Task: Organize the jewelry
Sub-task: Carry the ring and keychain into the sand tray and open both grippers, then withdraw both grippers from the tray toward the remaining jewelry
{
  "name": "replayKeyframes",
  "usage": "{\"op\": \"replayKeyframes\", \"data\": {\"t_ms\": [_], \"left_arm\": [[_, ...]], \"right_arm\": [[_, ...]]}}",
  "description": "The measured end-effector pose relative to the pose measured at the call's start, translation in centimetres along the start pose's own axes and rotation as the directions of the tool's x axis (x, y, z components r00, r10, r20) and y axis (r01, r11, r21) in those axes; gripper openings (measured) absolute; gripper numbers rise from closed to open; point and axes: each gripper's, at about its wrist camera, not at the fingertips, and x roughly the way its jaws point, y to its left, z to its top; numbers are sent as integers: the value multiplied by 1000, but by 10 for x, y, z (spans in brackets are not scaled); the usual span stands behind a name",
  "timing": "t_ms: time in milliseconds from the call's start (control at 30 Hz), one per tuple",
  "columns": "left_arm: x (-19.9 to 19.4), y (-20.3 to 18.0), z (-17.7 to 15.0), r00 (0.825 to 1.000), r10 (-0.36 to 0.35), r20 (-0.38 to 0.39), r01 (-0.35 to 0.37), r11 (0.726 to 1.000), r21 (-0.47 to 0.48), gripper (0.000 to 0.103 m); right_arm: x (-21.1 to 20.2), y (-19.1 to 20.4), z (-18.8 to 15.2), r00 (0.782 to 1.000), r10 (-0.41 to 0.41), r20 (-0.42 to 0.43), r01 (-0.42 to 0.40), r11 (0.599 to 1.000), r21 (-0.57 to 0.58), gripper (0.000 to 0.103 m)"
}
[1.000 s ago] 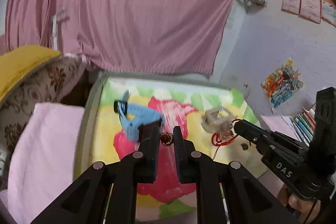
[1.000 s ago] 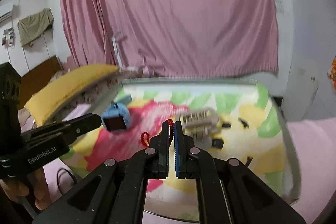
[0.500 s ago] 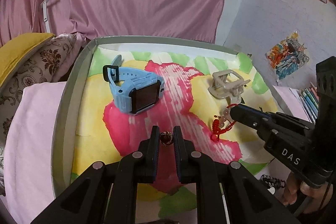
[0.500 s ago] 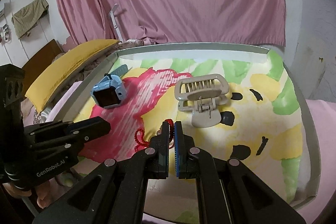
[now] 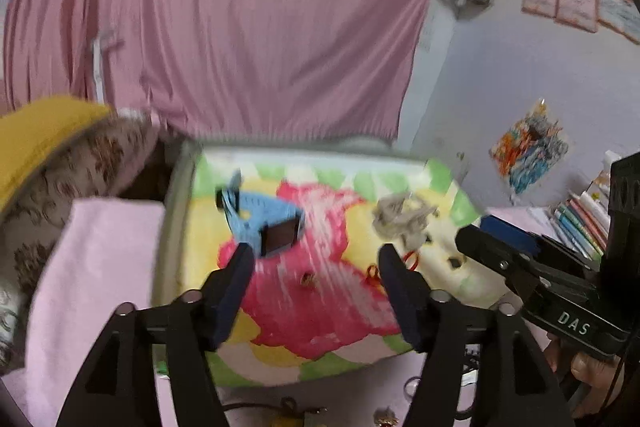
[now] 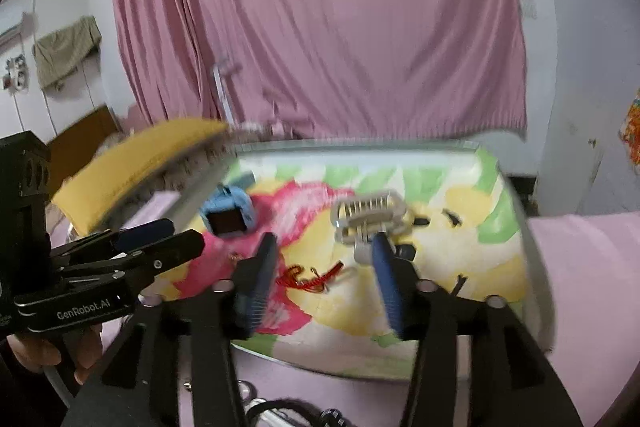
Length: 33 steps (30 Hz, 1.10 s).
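A flower-patterned tray [image 5: 178, 239] [image 6: 532, 267] lies on a pink cloth. On it lie a blue watch [image 5: 264, 221] [image 6: 229, 213], a beige hair clip [image 5: 402, 215] [image 6: 370, 217], a small brown ring [image 5: 308, 279] [image 6: 235, 257] and a red beaded bracelet [image 6: 310, 277] [image 5: 412, 261]. My left gripper [image 5: 316, 261] is open and empty above the tray's near part, the ring below it. My right gripper [image 6: 324, 251] is open and empty over the bracelet. Each gripper shows in the other's view, the right [image 5: 492, 247] and the left [image 6: 168, 239].
A yellow and patterned cushion [image 5: 48, 155] [image 6: 140, 159] lies left of the tray. A pink curtain [image 5: 224, 27] hangs behind. Coloured pencils [image 5: 580, 223] sit at the far right. Small loose items and a cord lie on the cloth in front of the tray [image 6: 280, 407].
Both grippers opened and drew back upward. The left let the ring go onto the tray; the right let the red bracelet go onto the tray.
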Motion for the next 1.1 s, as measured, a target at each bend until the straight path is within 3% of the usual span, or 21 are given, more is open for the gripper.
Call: {"op": "replayKeyframes", "data": {"t_ms": [133,300,467,800,1100], "left_arm": [[-35,-3,-1,992,21,122,-22,1000,3,85],[-73,-4,-9,975,45,216,-45,999,-5,101],[-101,-9,-25,964,52,260,-55,998,4,103],[-129,-20,-66,957,59,283,-71,997,34,103],[-126,-15,-86,974,80,211,-91,995,42,103]], "right_arm": [[-34,4,-1,994,-27,110,27,1000,3,71],[-76,10,-13,976,-42,212,43,999,-4,93],[-109,18,-31,959,-48,278,56,998,-19,101],[-145,24,-61,937,-47,347,69,996,-51,101],[-146,20,-84,961,-58,271,78,995,-66,101]]}}
